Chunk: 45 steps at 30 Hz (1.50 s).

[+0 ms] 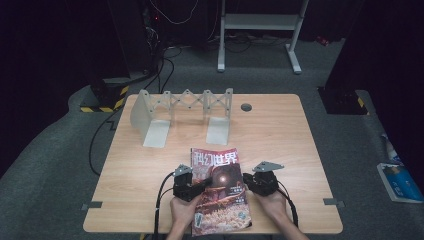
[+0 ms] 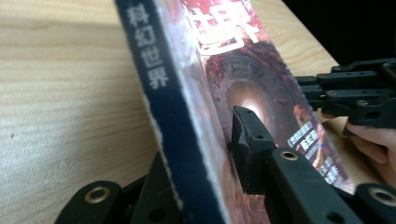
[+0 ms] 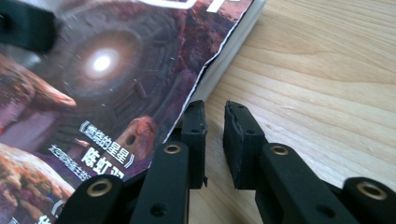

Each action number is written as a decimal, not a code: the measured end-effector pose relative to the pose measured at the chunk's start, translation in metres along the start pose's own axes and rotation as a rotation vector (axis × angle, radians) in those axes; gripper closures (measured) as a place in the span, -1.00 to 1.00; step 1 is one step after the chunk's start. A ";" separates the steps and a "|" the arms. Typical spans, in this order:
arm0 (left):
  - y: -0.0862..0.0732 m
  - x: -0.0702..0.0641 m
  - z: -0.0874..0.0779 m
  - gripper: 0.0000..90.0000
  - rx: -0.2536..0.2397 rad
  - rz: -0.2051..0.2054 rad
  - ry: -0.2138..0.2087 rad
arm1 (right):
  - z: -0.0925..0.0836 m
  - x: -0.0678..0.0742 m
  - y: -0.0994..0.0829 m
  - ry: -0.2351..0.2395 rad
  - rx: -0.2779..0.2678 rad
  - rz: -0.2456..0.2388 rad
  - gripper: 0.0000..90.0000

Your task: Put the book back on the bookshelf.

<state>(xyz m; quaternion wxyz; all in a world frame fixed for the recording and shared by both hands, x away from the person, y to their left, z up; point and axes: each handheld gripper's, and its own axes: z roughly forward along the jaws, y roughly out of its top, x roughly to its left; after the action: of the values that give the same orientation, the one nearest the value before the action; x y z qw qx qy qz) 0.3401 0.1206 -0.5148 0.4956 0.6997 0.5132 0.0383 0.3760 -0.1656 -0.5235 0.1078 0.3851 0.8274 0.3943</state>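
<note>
**Gripping the magazine's spine, with much of it out of sight**

Looking down from the high view, we see the magazine [image 1: 218, 190] lying near the front edge of the wooden table [image 1: 280, 135], between the 2 tools. Its bottom corner runs close to the picture's lower edge, and the forearms are cut off there too.

Our left gripper [image 1: 197, 186] sits at the magazine's left side. In the left gripper view [image 2: 205, 154] the dark blue spine stands between its jaws: 1 finger [image 2: 250, 144] lies against the cover, while the other is mostly hidden behind the spine, so we take it as pinching the spine edge. The lower cover is out of focus and its small print unreadable.

Our right gripper [image 1: 248, 182] rests at the right side. In the right gripper view [image 3: 214, 140] its jaws stand slightly apart with bare wood in the gap, just beside the magazine's page edge; nothing is held. We cannot tell whether the nearer finger touches the pages.

Behind, a grey folding rack [image 1: 182, 112] stands well apart.
</note>
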 end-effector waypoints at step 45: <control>0.082 -0.071 -0.049 0.85 0.040 0.328 -0.096 | -0.019 -0.014 -0.024 -0.136 -0.075 -0.081 0.27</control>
<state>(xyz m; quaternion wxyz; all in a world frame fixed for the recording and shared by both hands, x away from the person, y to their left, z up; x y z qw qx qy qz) 0.3350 0.1007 -0.3974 0.4928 0.7847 0.3685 0.0748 0.3632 -0.1959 -0.5308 0.1941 0.3731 0.8177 0.3931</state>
